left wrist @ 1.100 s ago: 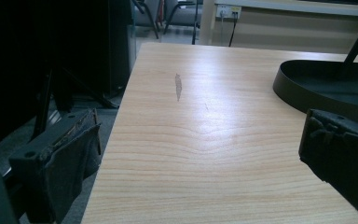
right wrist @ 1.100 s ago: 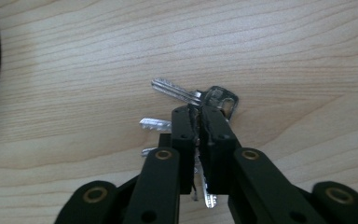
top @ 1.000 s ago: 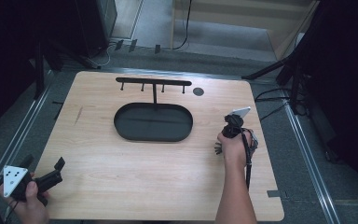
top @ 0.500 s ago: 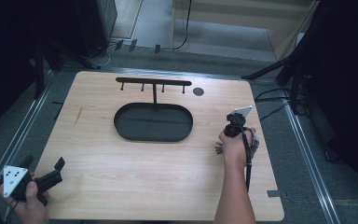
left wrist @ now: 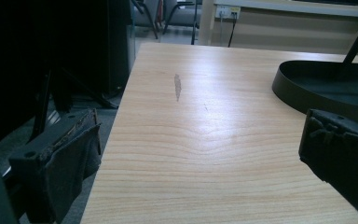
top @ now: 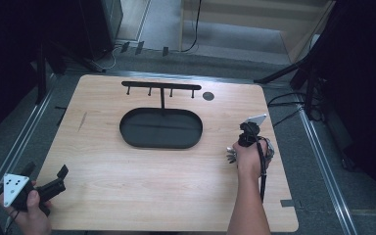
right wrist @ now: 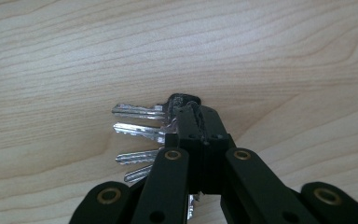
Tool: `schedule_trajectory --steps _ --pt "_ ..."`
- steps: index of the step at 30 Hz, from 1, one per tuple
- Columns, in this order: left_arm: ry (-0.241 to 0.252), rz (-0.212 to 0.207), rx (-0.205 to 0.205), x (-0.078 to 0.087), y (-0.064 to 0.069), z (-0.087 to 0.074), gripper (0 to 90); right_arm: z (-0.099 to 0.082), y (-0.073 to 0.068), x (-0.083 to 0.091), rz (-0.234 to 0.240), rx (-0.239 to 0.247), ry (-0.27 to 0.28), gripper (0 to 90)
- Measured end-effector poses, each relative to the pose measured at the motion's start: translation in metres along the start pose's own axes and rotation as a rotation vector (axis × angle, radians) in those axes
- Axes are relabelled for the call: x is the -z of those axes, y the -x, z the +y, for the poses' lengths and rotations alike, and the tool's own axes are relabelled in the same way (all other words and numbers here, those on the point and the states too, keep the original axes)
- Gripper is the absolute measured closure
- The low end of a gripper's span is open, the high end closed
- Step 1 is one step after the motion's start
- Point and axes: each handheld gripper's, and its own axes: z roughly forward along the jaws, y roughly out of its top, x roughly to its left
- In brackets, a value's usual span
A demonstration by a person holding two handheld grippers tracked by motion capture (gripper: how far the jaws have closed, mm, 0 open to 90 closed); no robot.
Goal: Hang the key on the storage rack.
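Observation:
A bunch of silver keys (right wrist: 137,133) lies on the wooden table (top: 127,196), fanned out to the left in the right gripper view. My right gripper (right wrist: 196,116) points down at it and is shut on the bunch's dark head; its jaws have just been closing with the keys between them. From above, the keys (top: 231,156) peek out left of the hand holding the right gripper (top: 238,149) near the table's right side. My left gripper (top: 46,170) stands open at the front left corner, its jaws wide apart over bare wood (left wrist: 200,154).
A black oval tray (top: 160,128) sits mid-table with a black hook rack (top: 160,86) rising behind it; the tray's rim (left wrist: 307,88) lies ahead of the left gripper. A small dark disc (top: 208,95) is at the back. A dark scuff (left wrist: 177,86) marks the wood.

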Motion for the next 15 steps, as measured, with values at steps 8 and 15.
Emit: schedule_trajectory --steps 8,15 --pt "-0.002 0.001 -0.002 0.0 0.0 0.0 0.0 0.005 -0.006 0.024 0.023 0.147 0.032 90.0" --pt "-0.001 0.001 0.0 0.0 0.0 0.0 0.0 0.012 -0.023 0.06 0.053 0.284 0.079 90.0"
